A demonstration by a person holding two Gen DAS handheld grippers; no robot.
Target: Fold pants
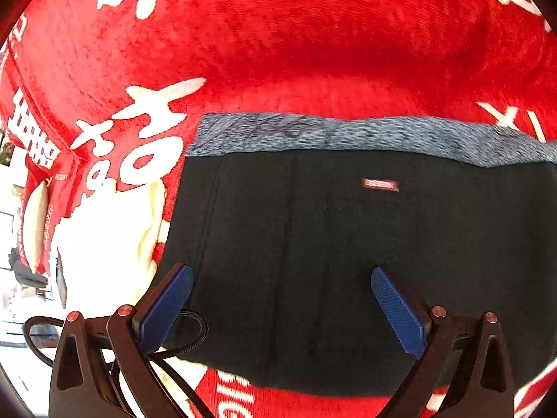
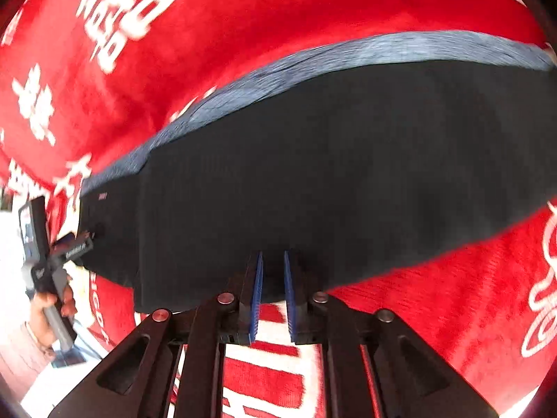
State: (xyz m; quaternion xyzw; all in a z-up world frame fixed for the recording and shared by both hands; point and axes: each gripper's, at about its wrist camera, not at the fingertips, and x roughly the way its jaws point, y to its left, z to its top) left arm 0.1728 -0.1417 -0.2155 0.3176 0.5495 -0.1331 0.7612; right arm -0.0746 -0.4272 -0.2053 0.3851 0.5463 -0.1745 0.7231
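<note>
The black pants (image 1: pixel 330 261) lie flat on a red blanket (image 1: pixel 278 52), with a grey heathered layer (image 1: pixel 348 132) showing along their far edge and a small red label (image 1: pixel 380 184) near it. My left gripper (image 1: pixel 282 278) is open, its blue pads (image 1: pixel 397 306) spread wide just above the pants' near part. In the right wrist view the pants (image 2: pixel 330 174) stretch across the middle. My right gripper (image 2: pixel 272 261) has its blue pads (image 2: pixel 257 296) close together at the pants' near edge, with a narrow gap; the fabric looks pinched at the tips.
The red blanket (image 2: pixel 452 296) with white lettering covers the whole surface. The left hand-held gripper and the hand holding it (image 2: pixel 52 261) show at the left of the right wrist view. A white and cream patch (image 1: pixel 104 244) lies left of the pants.
</note>
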